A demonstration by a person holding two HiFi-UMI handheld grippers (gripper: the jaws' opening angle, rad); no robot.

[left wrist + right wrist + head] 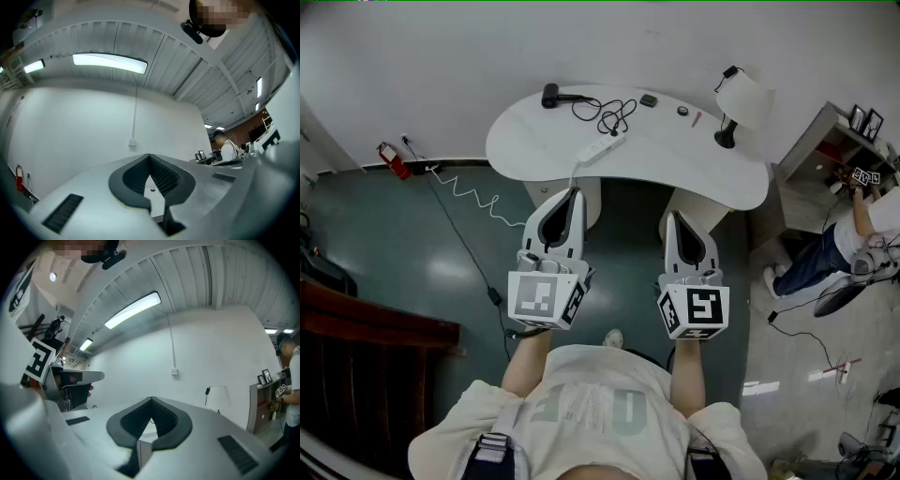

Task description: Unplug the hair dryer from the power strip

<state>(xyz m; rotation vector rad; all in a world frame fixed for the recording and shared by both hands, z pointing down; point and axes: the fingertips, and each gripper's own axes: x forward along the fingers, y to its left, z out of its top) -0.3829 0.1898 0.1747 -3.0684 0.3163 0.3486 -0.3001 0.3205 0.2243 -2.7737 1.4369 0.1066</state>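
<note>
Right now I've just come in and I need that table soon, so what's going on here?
A person stands short of the white table, holding a two-jaw gripper in each hand. The left gripper and the right gripper are both shut and empty, held out in front of the body and touching nothing. On the table lie a black hair dryer and a white power strip, with the dryer's cord looped between them. The unplugging has not begun.
</note>
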